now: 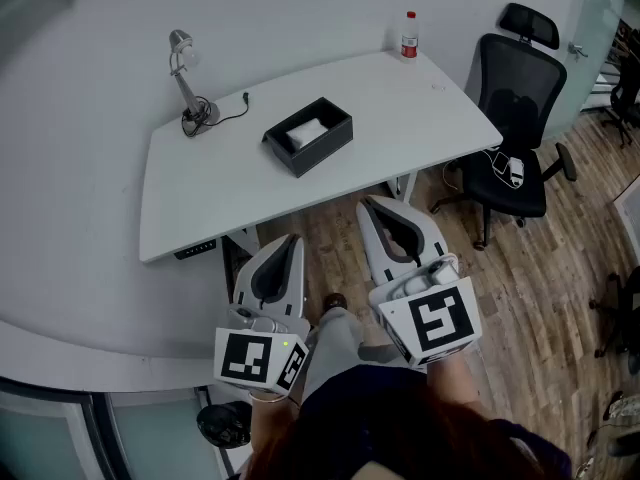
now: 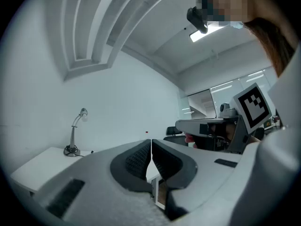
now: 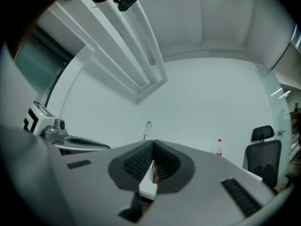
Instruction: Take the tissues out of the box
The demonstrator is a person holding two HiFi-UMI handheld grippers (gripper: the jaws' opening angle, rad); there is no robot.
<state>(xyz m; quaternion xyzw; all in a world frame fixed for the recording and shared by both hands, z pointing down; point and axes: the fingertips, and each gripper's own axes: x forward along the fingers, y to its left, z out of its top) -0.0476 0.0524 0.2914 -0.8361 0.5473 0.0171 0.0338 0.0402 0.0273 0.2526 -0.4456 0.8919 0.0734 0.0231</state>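
A black open box (image 1: 308, 135) with white tissues (image 1: 306, 132) inside stands in the middle of the white table (image 1: 200, 188). Both grippers are held in front of the table, over the wooden floor, well short of the box. My left gripper (image 1: 291, 239) points toward the table's front edge, its jaws pressed together with nothing between them (image 2: 151, 144). My right gripper (image 1: 371, 204) sits a little further right and nearer the table, also shut and empty (image 3: 153, 146). The box does not show in either gripper view.
A desk lamp (image 1: 186, 80) with a cable stands at the table's back left, and a red-capped bottle (image 1: 409, 35) stands at its back right corner. A black office chair (image 1: 515, 138) is to the right of the table. A white wall runs behind it.
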